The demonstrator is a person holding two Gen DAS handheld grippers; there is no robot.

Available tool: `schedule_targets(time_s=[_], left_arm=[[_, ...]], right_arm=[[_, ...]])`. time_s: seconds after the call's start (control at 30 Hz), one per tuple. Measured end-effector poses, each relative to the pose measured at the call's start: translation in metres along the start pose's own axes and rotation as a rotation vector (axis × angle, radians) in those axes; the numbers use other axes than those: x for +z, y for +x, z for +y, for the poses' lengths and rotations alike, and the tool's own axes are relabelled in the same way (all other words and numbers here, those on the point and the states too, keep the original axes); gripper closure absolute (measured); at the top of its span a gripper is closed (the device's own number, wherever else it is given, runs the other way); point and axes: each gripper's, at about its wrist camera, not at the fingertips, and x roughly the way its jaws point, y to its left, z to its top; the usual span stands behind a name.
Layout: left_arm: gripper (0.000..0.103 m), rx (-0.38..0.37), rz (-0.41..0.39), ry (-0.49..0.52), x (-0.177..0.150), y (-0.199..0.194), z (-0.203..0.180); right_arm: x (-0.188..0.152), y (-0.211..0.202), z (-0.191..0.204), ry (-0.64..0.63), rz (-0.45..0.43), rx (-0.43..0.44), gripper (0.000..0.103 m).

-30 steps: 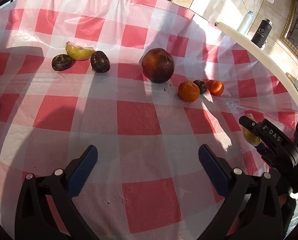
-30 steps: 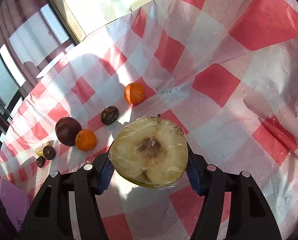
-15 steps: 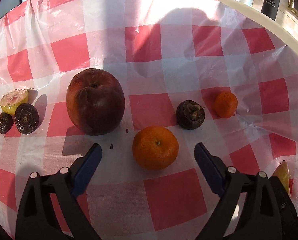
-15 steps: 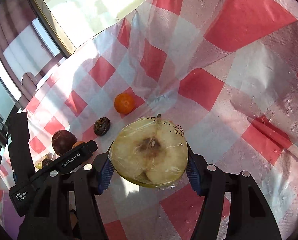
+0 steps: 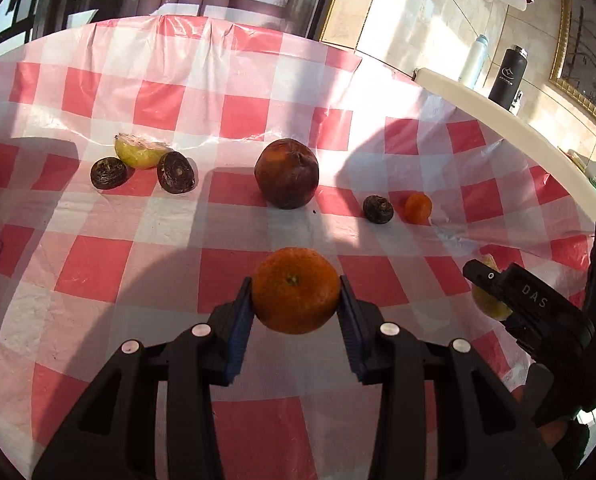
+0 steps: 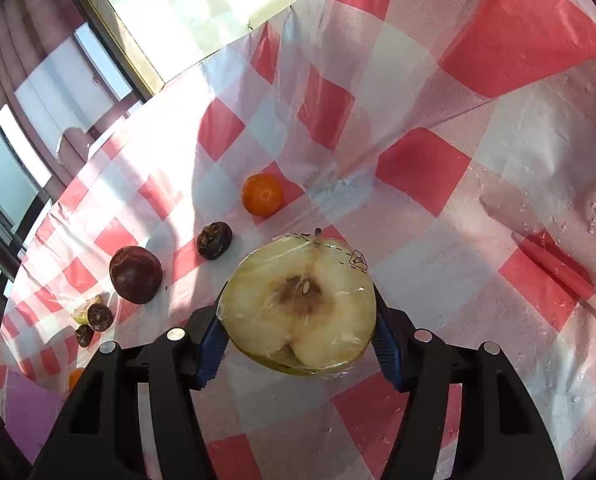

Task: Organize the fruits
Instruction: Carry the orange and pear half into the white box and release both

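Left tongs [image 5: 296, 292]: closing, blue pads against an orange mandarin [image 5: 296, 290]. Right tongs [image 6: 298, 320]: clamped on a film-wrapped pear half [image 6: 300, 306] above the checked surface [image 6: 478, 208].

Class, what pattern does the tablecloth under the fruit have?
Red and white checks; the tablecloth shows best in the left wrist view.

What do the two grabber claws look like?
Both are black plastic with blue ribbed pads inside the fingers and round silver screws on top. The right gripper, seen from the left gripper, has white letters "DAS" printed on it.
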Motion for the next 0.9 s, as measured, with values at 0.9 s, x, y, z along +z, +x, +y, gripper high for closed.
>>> schedule_targets(time_s=[0.9], left_arm=[[0.062, 0.083, 0.033, -0.188, -0.037, -0.059, 0.111]], right_arm=[[-0.075, 0.009, 0.127, -0.376, 0.219, 0.329, 0.041]])
